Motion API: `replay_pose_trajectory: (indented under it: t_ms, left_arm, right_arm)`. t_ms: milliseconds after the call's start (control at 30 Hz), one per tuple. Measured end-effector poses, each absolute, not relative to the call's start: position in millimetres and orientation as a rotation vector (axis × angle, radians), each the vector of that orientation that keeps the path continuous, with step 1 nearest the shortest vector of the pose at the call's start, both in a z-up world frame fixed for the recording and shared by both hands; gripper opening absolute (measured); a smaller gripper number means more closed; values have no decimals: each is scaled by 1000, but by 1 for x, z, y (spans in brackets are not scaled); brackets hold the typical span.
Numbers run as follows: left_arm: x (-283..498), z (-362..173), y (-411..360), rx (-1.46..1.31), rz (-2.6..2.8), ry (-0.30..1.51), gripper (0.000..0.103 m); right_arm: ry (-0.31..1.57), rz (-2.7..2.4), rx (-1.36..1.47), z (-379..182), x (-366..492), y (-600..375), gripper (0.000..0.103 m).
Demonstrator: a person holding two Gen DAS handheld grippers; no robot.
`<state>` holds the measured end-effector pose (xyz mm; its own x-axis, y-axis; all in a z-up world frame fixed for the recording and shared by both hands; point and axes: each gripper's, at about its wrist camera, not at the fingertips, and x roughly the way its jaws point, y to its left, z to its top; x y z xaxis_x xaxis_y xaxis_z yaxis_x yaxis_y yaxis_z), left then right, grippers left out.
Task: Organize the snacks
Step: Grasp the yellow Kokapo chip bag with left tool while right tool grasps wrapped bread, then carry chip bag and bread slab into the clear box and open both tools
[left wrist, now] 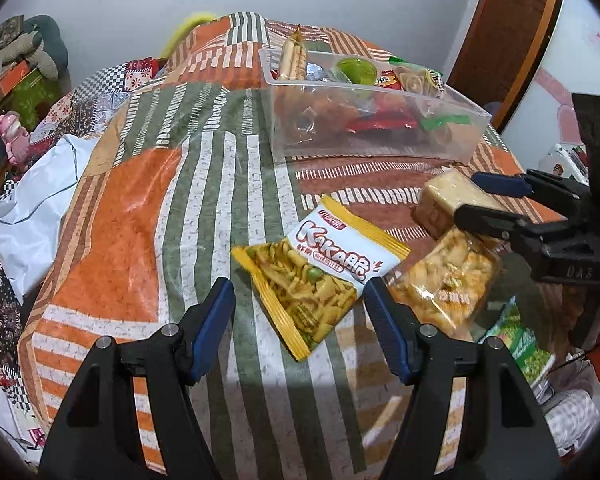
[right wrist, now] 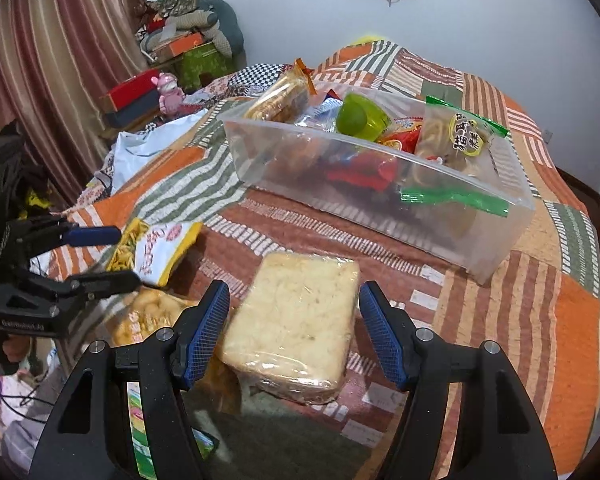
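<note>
A yellow-and-white snack packet (left wrist: 324, 264) lies flat on the patchwork cloth. My left gripper (left wrist: 300, 308) is open and straddles its near end, and the pads do not press it. A clear-wrapped pale cake block (right wrist: 300, 300) lies between the pads of my right gripper (right wrist: 294, 312), which is open with narrow gaps on both sides. Farther back stands a clear plastic bin (right wrist: 440, 216) holding several snacks and a green jelly cup (right wrist: 360, 120). The left wrist view shows the right gripper (left wrist: 494, 202) around the cake block (left wrist: 444, 196), with the bin (left wrist: 380, 140) behind.
A clear bag of orange crackers (left wrist: 444, 280) lies beside the packet, partly under the cake block. A green packet (left wrist: 524, 348) sits at the near table edge. A white plastic bag (left wrist: 32, 216) and boxes crowd the left side. A brown door (left wrist: 508, 32) stands far right.
</note>
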<state>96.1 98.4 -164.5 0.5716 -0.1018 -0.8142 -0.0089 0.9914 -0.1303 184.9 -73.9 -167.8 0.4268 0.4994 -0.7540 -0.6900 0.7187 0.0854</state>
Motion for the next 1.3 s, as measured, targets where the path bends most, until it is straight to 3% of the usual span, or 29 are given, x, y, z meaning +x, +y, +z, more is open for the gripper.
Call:
replay_pose_trajectory:
  t_ms: [67,200,600,733,767,900,1300]
  left_arm:
    - [102,-164,97,-118,-55,960,68]
    - [112,-164,95,-94,-34,939,82]
    - [135,-180,93,-141,-70,986,83]
    - [137,-183,93,-168,-70,983,82]
    - [136,-183,93,-170,-73,978,81]
    - [132,-181,89,-174,-113,970,50]
    - [123,-159,92,-208,-133,927,28]
  right_arm:
    - [851,753,-242,-168,186,-78,65]
    - [854,741,-232,-169,190,-85,67]
    - [871,734,-233,-177,196,-92,67]
    - [885,761,-217,-178,199,-91,56]
    - [882,761,-216,-178,199,-91,55]
    - [869,759,-217,-176,196,-93,54]
    - [839,744,-173,-165,195,-105,53]
